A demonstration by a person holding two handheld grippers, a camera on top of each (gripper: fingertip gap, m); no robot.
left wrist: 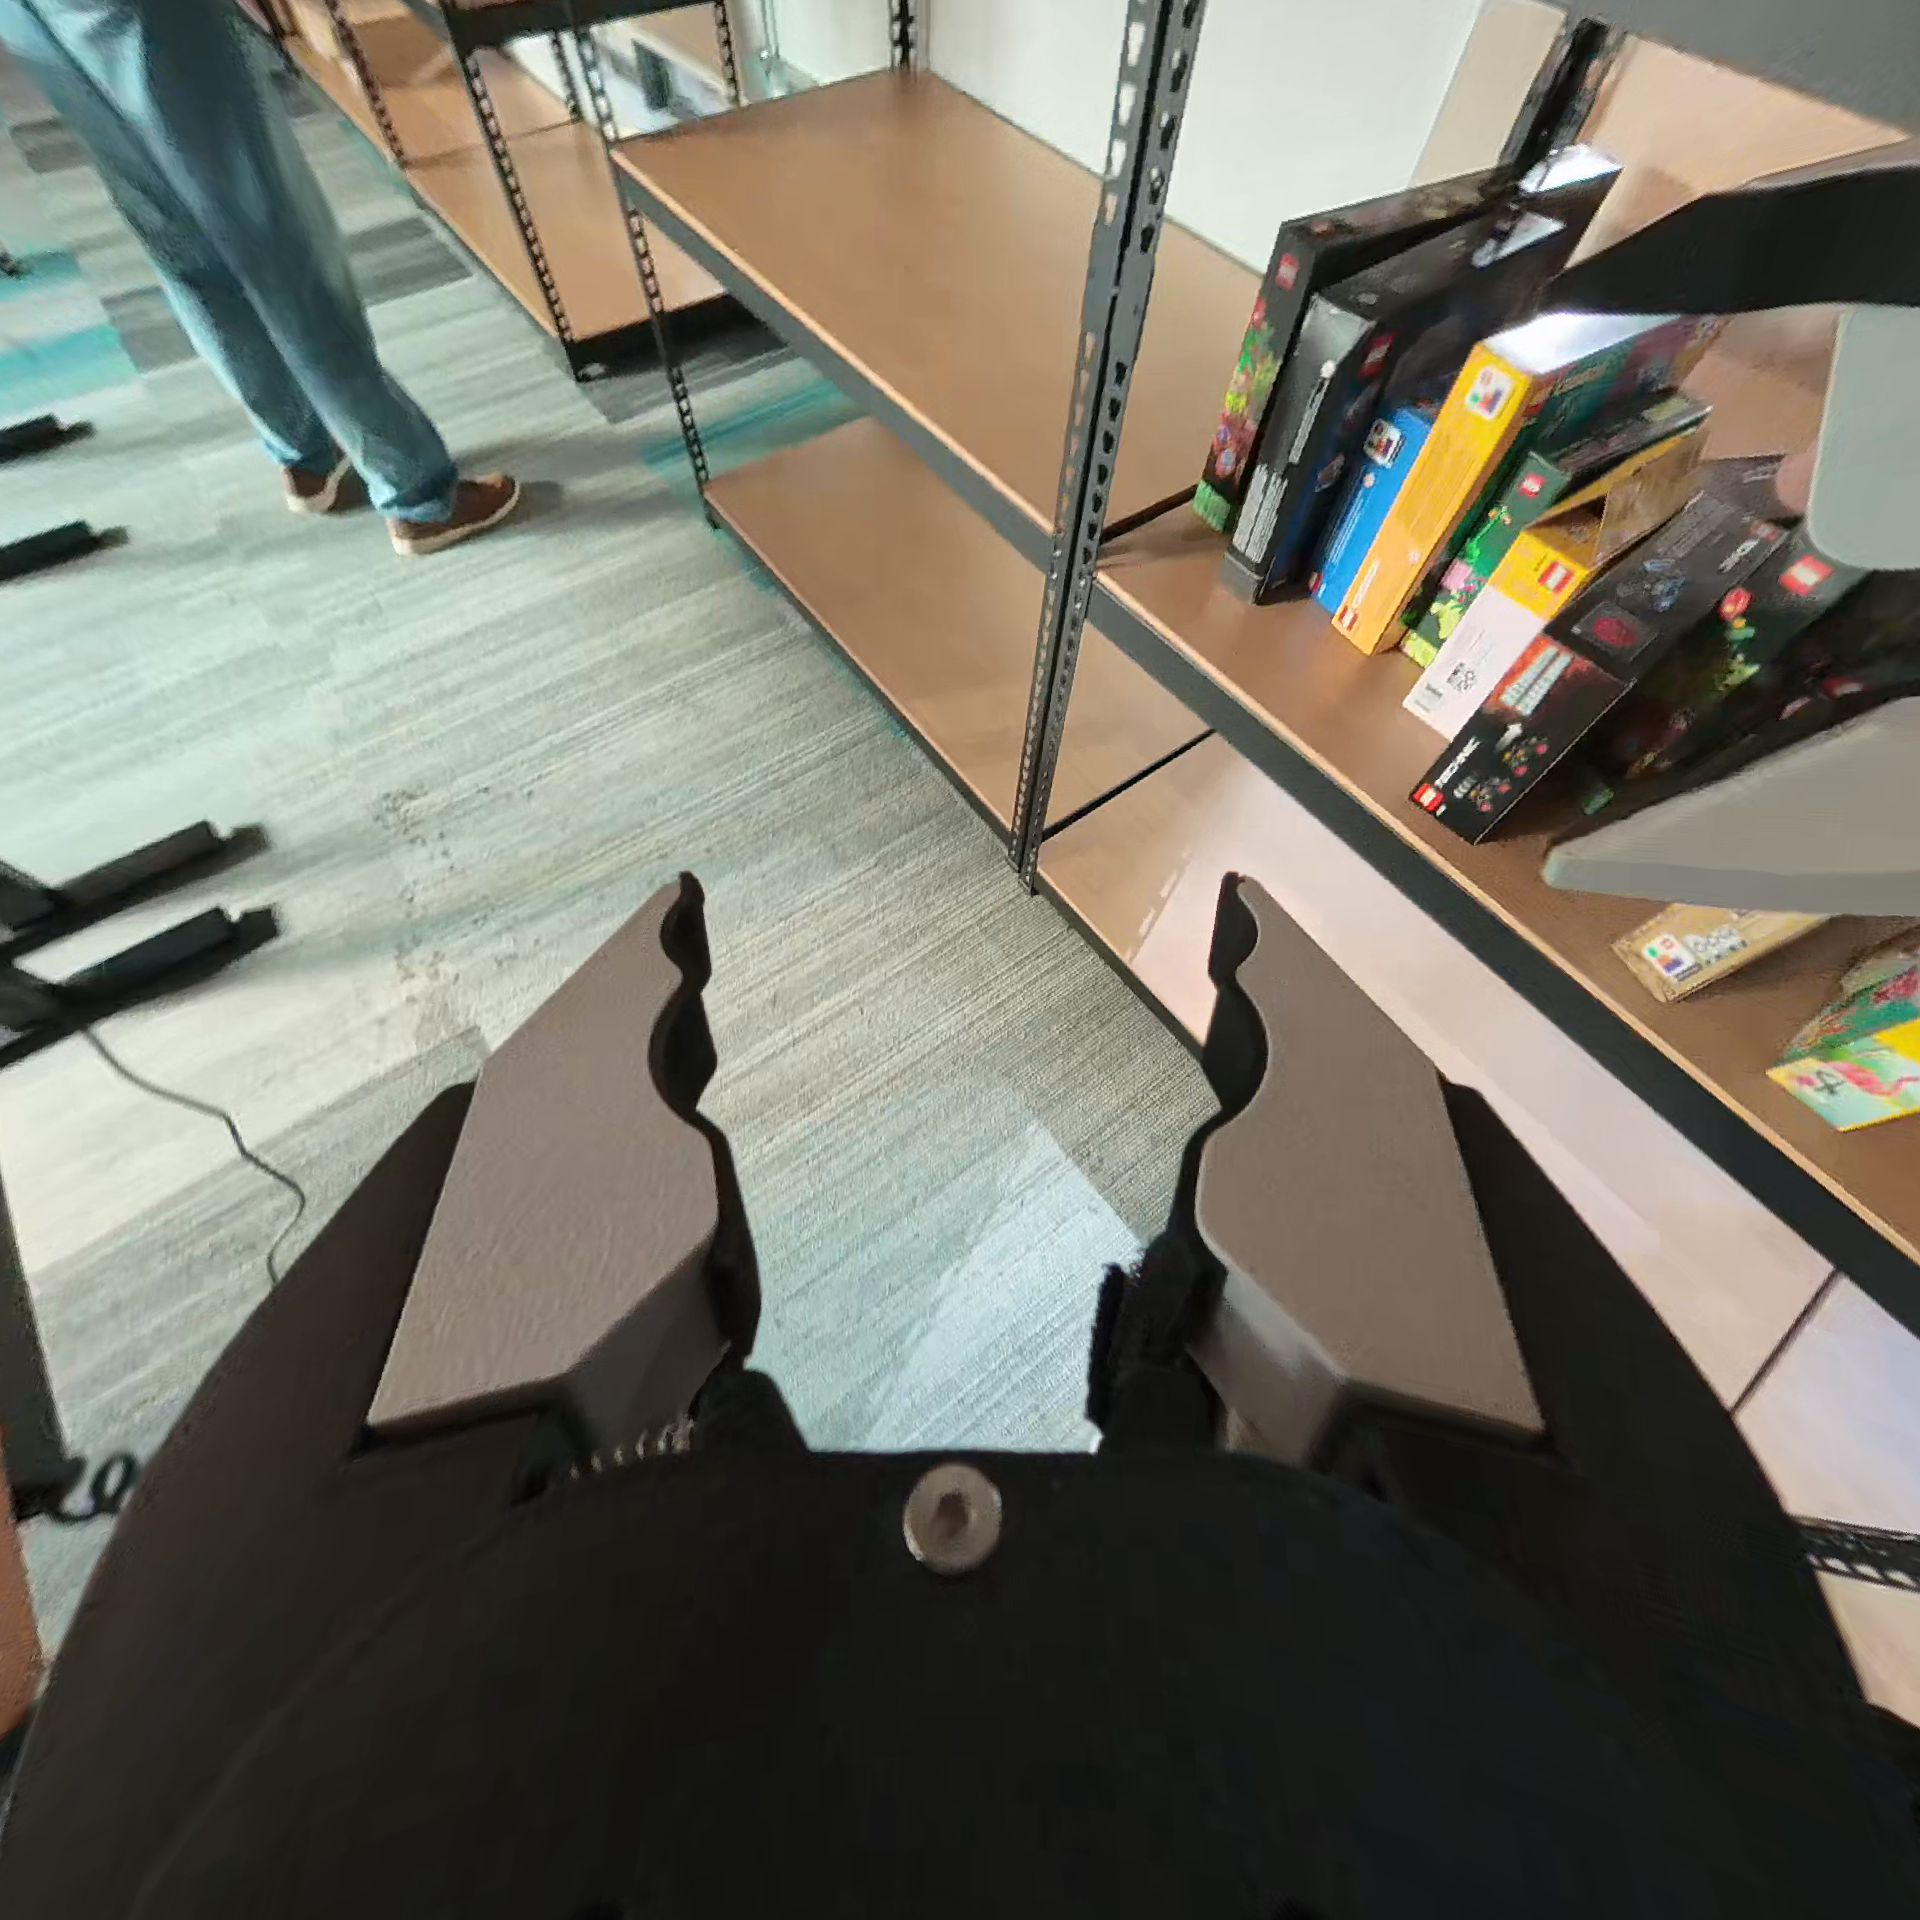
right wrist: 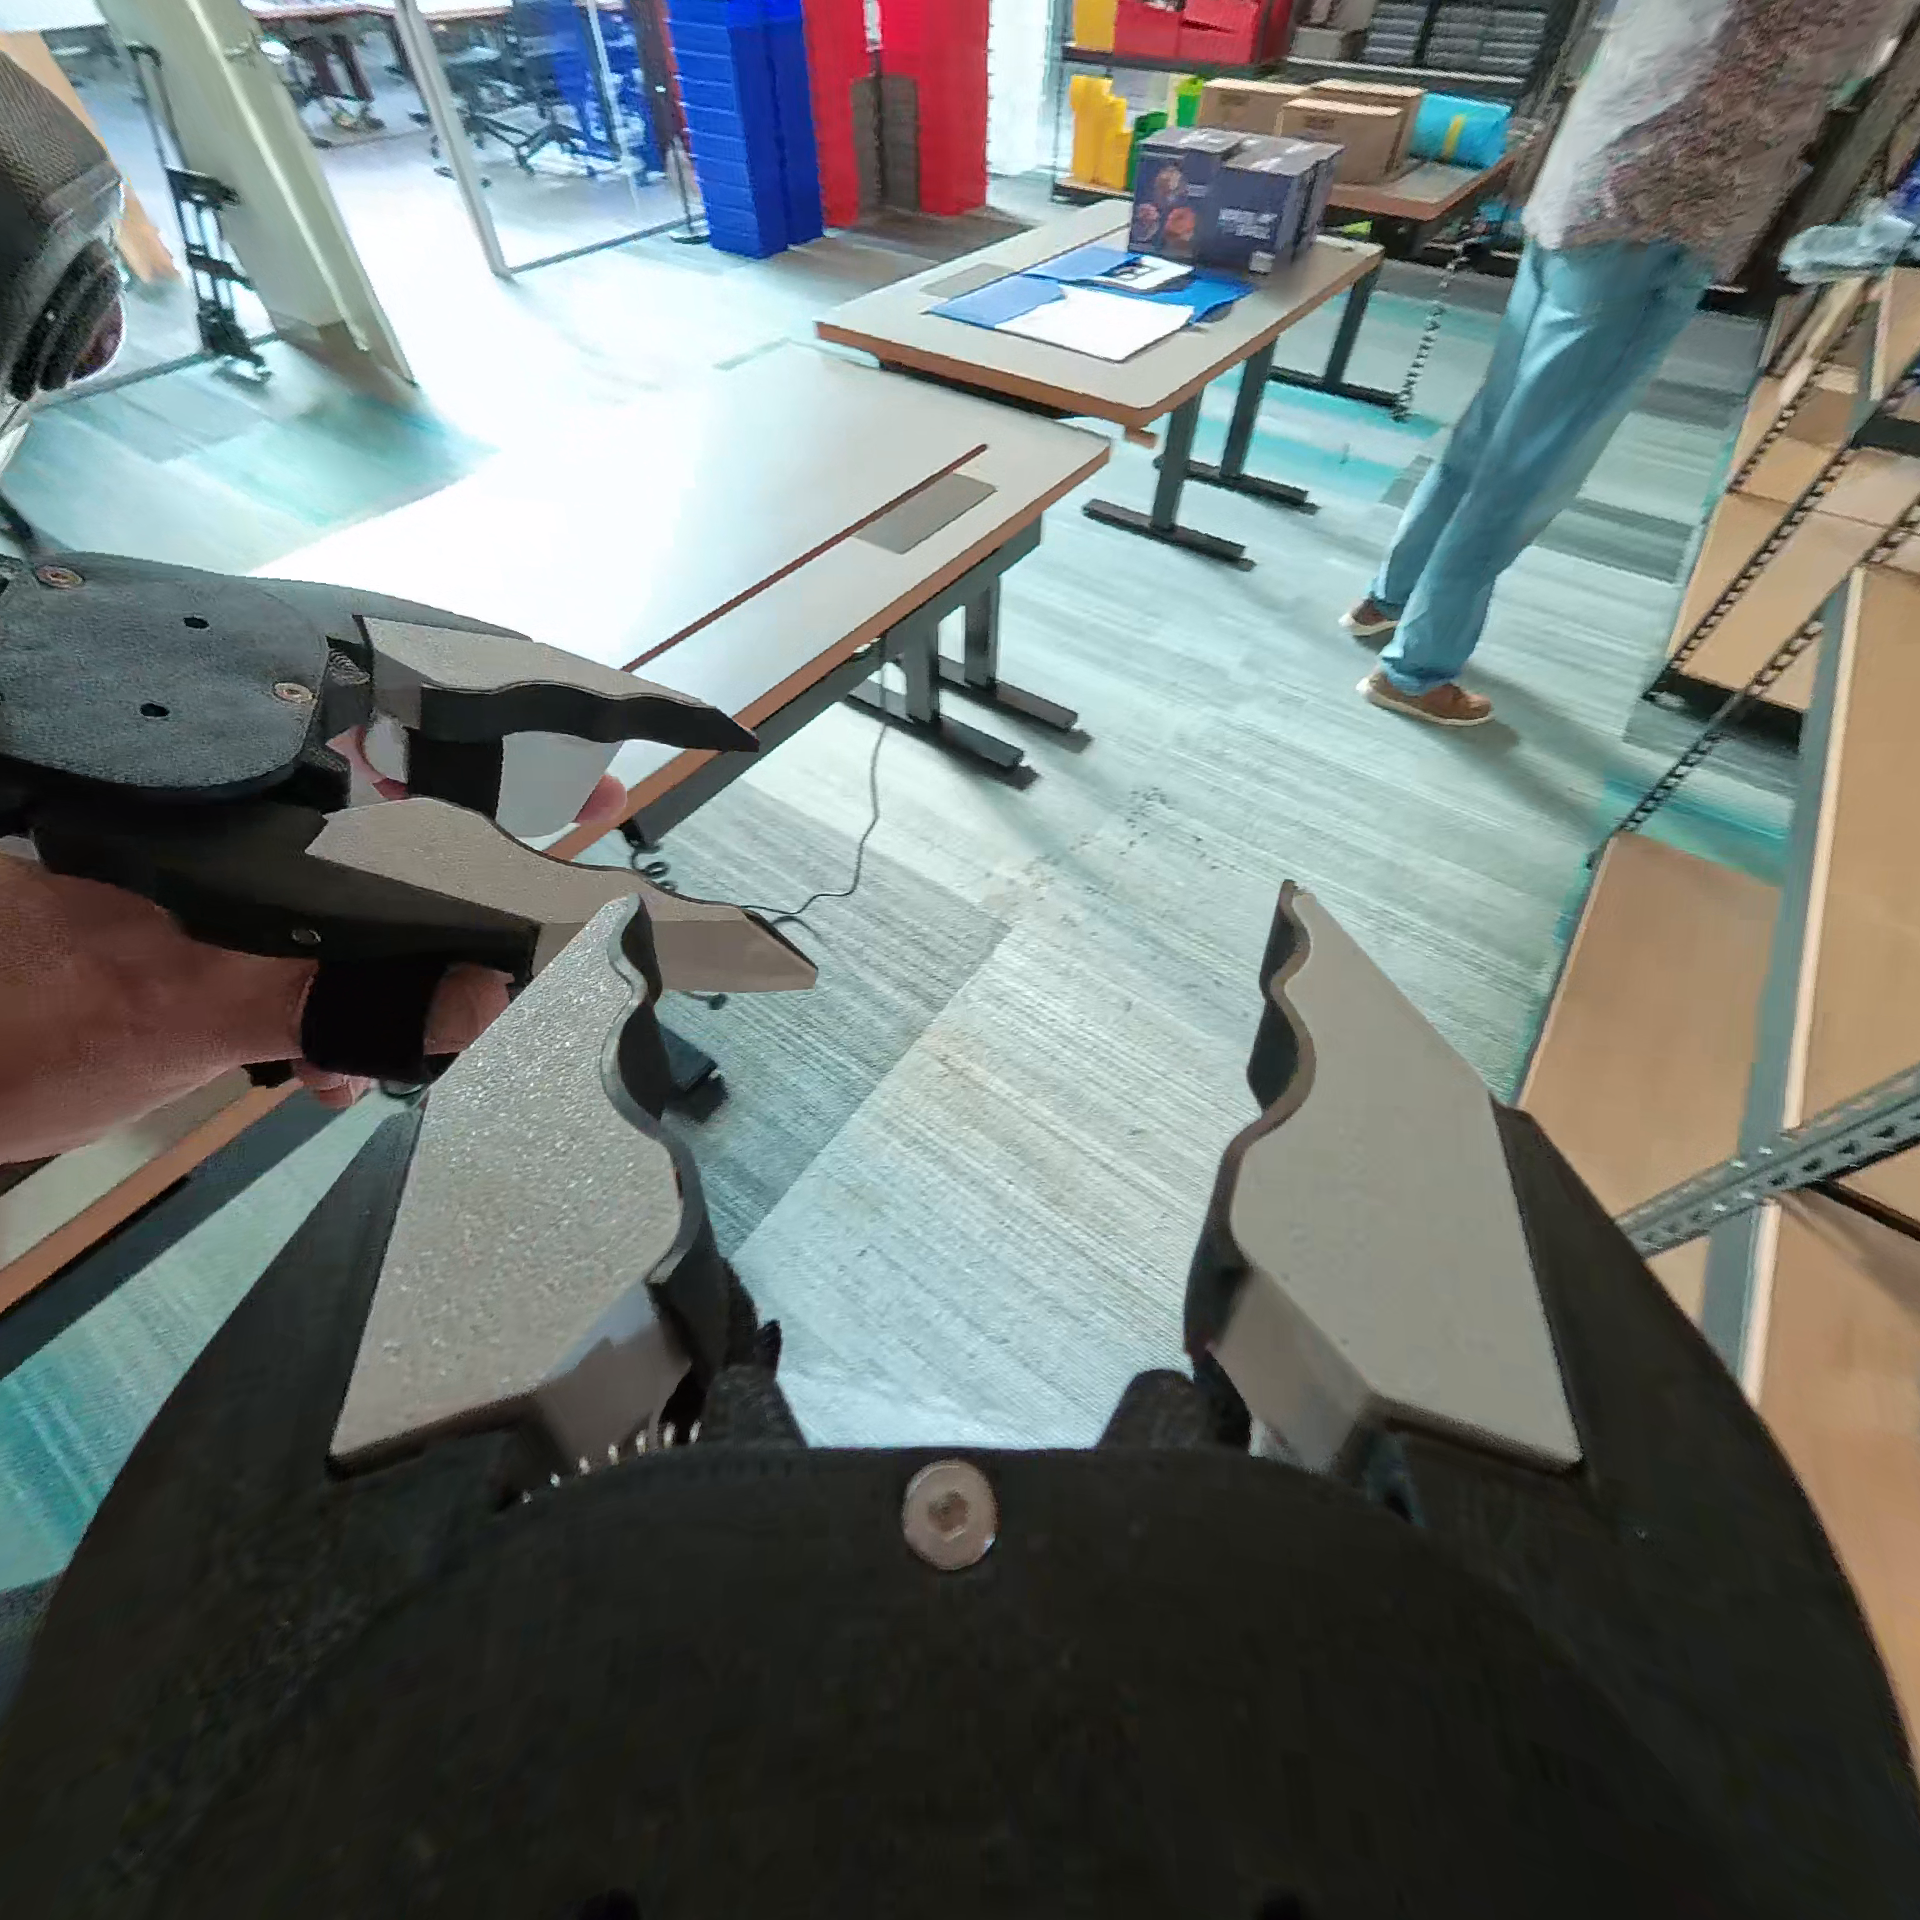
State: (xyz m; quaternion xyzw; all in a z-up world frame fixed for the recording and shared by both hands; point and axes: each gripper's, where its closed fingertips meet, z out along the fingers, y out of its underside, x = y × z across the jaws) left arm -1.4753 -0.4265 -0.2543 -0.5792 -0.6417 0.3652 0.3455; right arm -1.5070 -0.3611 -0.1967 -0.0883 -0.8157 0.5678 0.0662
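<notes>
Boxes with bright pictures stand in a leaning row on the brown shelf, at about 2 o'clock in the left wrist view. There are black ones, a blue one, a yellow one and a green one. More boxes lie flat on the same shelf at 3 o'clock.

The left gripper is spread wide and has nothing in it. Only the grey striped carpet shows between its two fingers. A black metal post of the shelf stands just past its right finger. The boxes are well apart from it, up and to the right.

The right gripper is spread wide too, and bare. It hangs over the carpet. The left gripper shows at 9 o'clock in the right wrist view, held in a hand. Its lower fingertip is just beside the right gripper's left finger.

A grey table stands at 11 o'clock. A thin black cable runs down from it to the floor. A person in blue jeans and brown shoes stands at 1 o'clock, well away.
</notes>
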